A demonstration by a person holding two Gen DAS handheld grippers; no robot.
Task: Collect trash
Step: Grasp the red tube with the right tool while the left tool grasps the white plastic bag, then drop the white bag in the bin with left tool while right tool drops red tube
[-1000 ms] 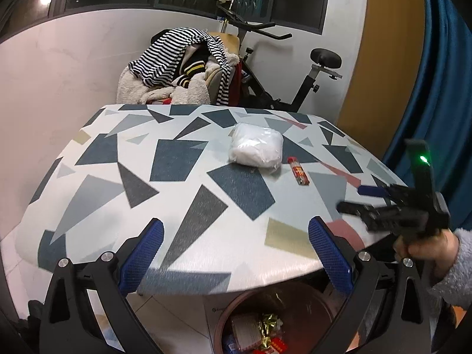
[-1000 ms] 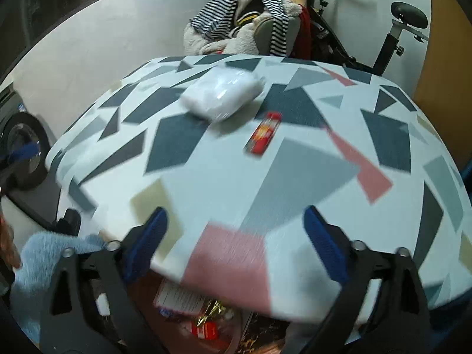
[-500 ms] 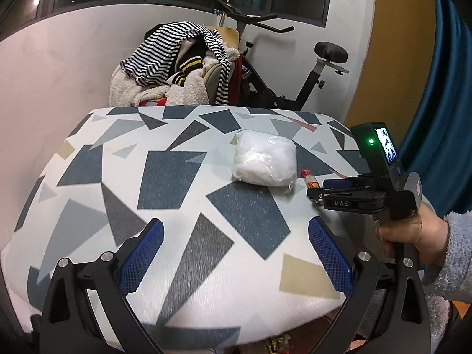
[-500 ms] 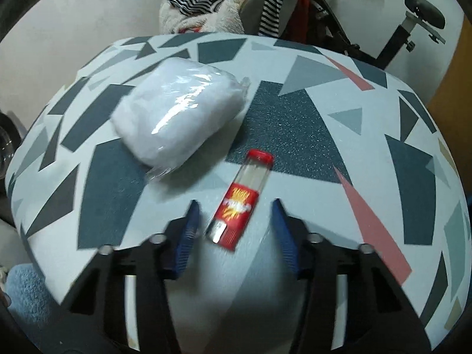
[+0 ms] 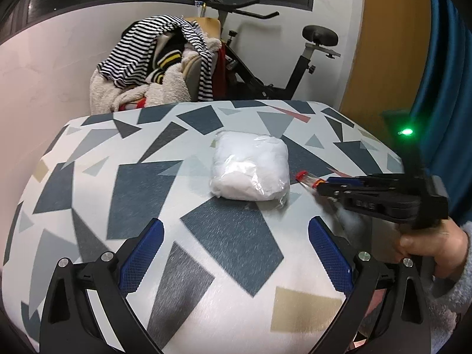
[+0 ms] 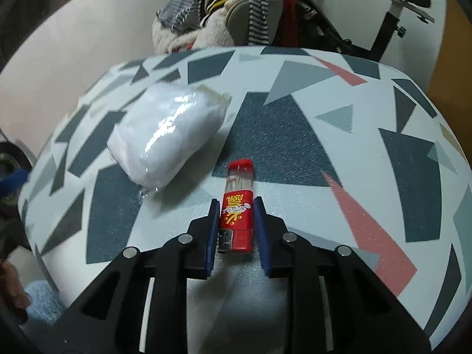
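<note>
A red lighter (image 6: 237, 206) with a clear top lies on the patterned table (image 6: 354, 162), next to a white plastic-wrapped bundle (image 6: 168, 135). My right gripper (image 6: 236, 203) has its jaws closing on the lighter's lower half, and the blue pads sit against both its sides. In the left wrist view the lighter (image 5: 306, 178) pokes out of the right gripper (image 5: 321, 187), held by a person's hand (image 5: 427, 244). My left gripper (image 5: 236, 222) hangs open over the table, short of the white bundle (image 5: 249, 166), with nothing between its fingers.
Behind the table (image 5: 141, 183) stands a chair piled with striped and fleecy clothes (image 5: 156, 67), and beside it an exercise bike (image 5: 295, 59). A blue curtain (image 5: 442, 73) hangs at the right.
The right gripper came forward over the lighter and narrowed from wide open to both sides of it. The left gripper advanced over the table; the bin below the edge left view.
</note>
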